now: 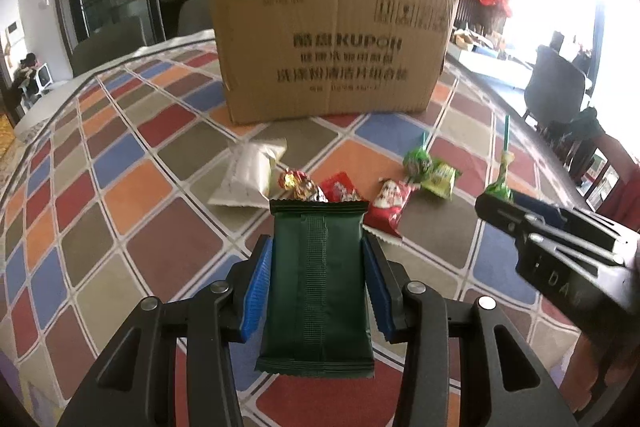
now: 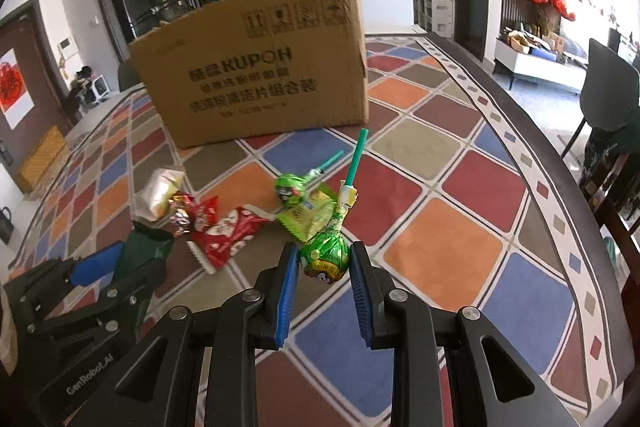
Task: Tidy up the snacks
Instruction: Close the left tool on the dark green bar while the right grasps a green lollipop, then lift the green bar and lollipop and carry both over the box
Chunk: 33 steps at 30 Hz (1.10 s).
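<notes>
We've got the left gripper [image 1: 318, 267] pinching a dark green packet [image 1: 316, 283] btwn its blue pads, long axis running straight fwd along the fingers, top seam twd the cardboard box [image 1: 332, 47]. Right gripper [image 2: 325, 279] clamps a green lollipop [image 2: 325, 257] by its wrapped head, stick tilted up and away twd the box. Both grippers sit raised over the checkered tablecloth [image 2: 440, 255], left one level, right one angled in beside it. Other snacks lie ahead near the box: white packet [image 1: 250, 175], red packet [image 1: 386, 207], second lollipop [image 2: 292, 189].
</notes>
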Tool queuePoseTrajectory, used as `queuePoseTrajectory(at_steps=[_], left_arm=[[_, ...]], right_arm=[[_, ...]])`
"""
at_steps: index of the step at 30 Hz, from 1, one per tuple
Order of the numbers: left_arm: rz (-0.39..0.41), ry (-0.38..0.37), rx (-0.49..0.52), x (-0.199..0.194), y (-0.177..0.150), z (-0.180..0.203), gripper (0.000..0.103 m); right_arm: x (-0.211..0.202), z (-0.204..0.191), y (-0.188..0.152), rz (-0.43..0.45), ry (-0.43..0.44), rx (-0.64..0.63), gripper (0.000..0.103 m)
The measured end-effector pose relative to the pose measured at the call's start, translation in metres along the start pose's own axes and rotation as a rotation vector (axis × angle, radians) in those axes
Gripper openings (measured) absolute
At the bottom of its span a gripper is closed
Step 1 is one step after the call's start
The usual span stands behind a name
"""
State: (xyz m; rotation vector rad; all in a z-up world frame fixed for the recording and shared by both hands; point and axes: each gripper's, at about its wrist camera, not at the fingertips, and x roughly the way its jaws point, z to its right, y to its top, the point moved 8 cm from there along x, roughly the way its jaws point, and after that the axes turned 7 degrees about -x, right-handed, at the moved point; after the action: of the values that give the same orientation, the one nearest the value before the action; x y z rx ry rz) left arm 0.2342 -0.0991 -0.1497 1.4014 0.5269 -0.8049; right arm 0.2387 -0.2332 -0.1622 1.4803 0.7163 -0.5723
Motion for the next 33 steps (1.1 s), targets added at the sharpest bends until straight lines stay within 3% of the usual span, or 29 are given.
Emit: queuePoseTrajectory(at_steps=[16,33], left_arm=[[0.182,-0.016,-0.022,-0.056,0.041,-0.011,0.044],[0.345,-0.046,0.003,-0.088,0.116,-0.013,0.044]], right_arm=[[-0.042,-0.02,0.027,0.114,0.023,-0.042,0.027],[-0.056,-0.038,0.095,0.236,0.069,-0.092,0.027]])
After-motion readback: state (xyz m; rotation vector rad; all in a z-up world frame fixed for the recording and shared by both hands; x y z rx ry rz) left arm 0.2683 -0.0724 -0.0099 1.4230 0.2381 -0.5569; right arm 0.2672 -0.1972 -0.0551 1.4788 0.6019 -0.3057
